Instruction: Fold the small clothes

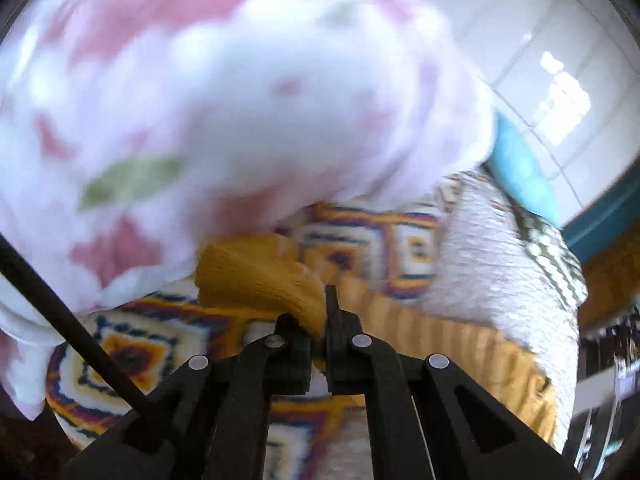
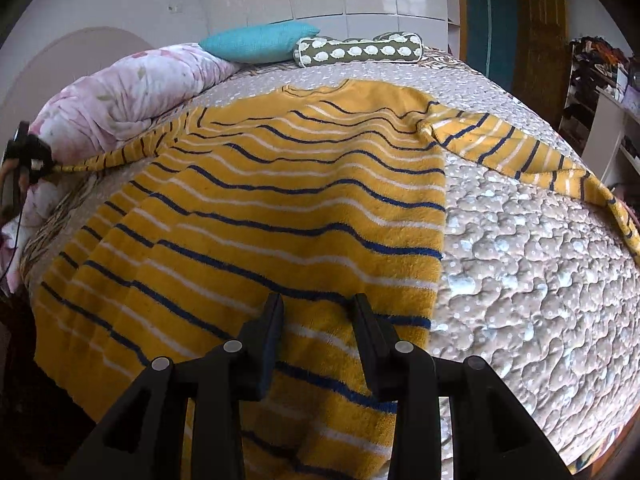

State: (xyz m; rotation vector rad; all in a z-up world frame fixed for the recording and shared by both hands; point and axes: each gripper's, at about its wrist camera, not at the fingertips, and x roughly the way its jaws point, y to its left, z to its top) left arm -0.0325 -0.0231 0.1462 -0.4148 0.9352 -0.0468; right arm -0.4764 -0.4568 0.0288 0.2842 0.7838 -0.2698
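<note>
A yellow sweater with navy and white stripes [image 2: 288,200] lies spread flat on the bed, its right sleeve [image 2: 520,152] stretched out to the right. My right gripper [image 2: 318,308] is open and empty, hovering over the sweater's lower hem. My left gripper [image 1: 322,320] is shut on the yellow cuff [image 1: 260,276] of the left sleeve. In the right wrist view the left gripper [image 2: 28,152] is at the far left, pulling that sleeve [image 2: 120,154] out taut beside the pink duvet.
A pink floral duvet [image 2: 120,92] is bunched at the bed's left and fills the left wrist view [image 1: 200,100]. A teal pillow [image 2: 256,42] and a green patterned bolster [image 2: 360,50] lie at the headboard. The quilted bedspread [image 2: 540,260] is bare on the right. Shelves [image 2: 600,92] stand far right.
</note>
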